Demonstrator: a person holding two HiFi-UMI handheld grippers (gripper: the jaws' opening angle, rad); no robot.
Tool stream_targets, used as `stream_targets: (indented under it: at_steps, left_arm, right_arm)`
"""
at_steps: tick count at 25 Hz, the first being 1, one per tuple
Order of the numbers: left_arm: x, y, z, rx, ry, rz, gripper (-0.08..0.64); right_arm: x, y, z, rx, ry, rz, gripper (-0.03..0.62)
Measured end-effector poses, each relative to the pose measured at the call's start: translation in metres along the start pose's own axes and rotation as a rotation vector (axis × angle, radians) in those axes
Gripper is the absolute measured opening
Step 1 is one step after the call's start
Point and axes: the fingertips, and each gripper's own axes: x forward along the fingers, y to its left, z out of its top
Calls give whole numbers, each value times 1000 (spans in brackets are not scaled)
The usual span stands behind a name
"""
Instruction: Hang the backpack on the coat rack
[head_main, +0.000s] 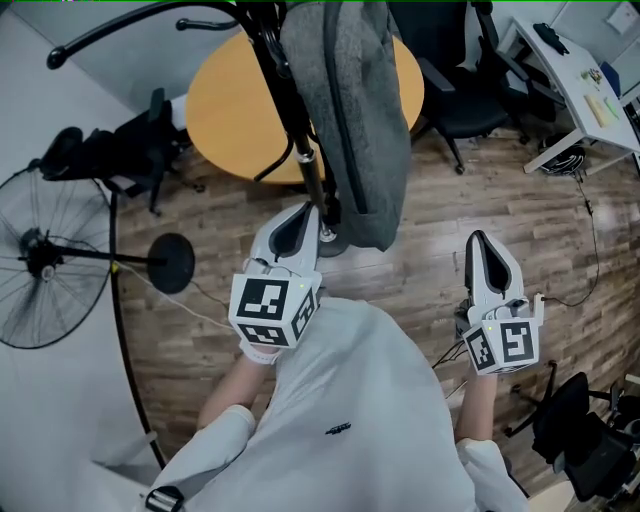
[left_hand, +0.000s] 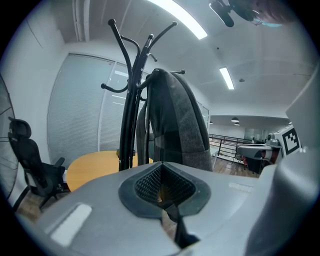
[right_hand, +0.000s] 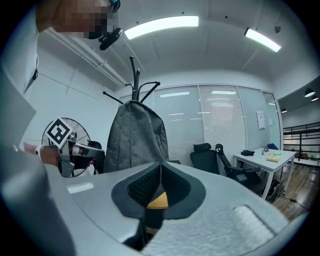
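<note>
Your left gripper (head_main: 304, 208) has its jaws pressed together with nothing between the pads, and your right gripper (head_main: 478, 238) is closed the same way, also empty. The grey backpack (head_main: 352, 120) hangs on the black coat rack (head_main: 288, 100), its body draped down the pole over the round table (head_main: 225, 105).

From the head view, the frame's upper edge cuts off the top of the rack and the top of the bag, so you cannot see there what it hangs from. The left gripper view shows the curved hooks above the bag, but the bag's own top covers the hook that carries it, and no strap can be made out. The bag's lower edge is hidden in both gripper views by the grey jaw bodies.

Your left gripper's tips sit just beside the bag's lower corner and the pole in the head view; whether they touch either one cannot be told. The rack's base is mostly covered by that gripper and the bag.

Your right gripper is well apart from the bag, over the wood floor (head_main: 420, 270). A fan (head_main: 45, 255) stands at the left, partly cut off; an office chair (head_main: 470, 95) and a white desk (head_main: 575, 85) lie to the right.
</note>
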Motion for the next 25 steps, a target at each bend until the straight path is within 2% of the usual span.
stream_targets:
  at_steps: [25]
  left_arm:
    - [-5, 3, 8, -15, -21, 20, 18]
  right_arm:
    - [0, 3, -1, 5, 0, 2, 2]
